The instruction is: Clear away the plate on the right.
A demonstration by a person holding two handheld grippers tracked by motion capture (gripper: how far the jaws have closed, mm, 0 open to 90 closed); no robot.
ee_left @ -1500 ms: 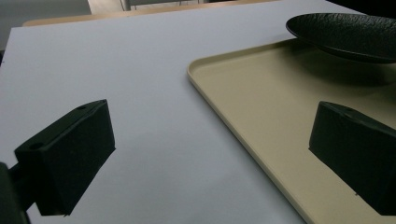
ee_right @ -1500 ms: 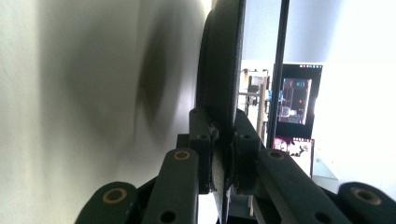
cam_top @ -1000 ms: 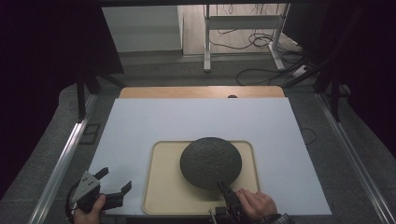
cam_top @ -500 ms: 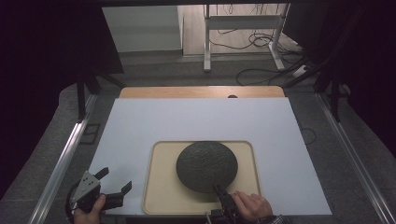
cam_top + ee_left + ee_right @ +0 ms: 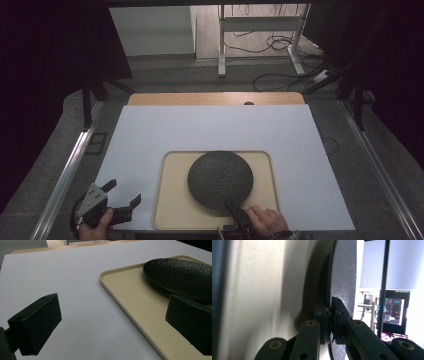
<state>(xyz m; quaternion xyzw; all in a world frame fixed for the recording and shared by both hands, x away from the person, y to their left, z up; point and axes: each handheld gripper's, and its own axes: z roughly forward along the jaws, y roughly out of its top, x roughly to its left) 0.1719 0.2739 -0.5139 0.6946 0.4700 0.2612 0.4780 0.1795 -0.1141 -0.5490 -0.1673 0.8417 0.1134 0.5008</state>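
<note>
Plate: dark textured plate (image 5: 220, 179) sits on the beige tray (image 5: 172, 200), toward its right half
Right gripper: right gripper (image 5: 235, 212) pinched on the plate's near rim, plate straight ahead of it
Left gripper: left gripper (image 5: 122, 200) gaping wide, nothing in it, off left over the white sheet (image 5: 200, 130)
Nearer hand: the right one, easily

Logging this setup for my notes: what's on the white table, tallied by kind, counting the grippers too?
Plate: 1 (black, on the tray)
Tray: 1 (beige)
Grippers: 2, left open, right shut on the plate's rim
Total: 4
</note>
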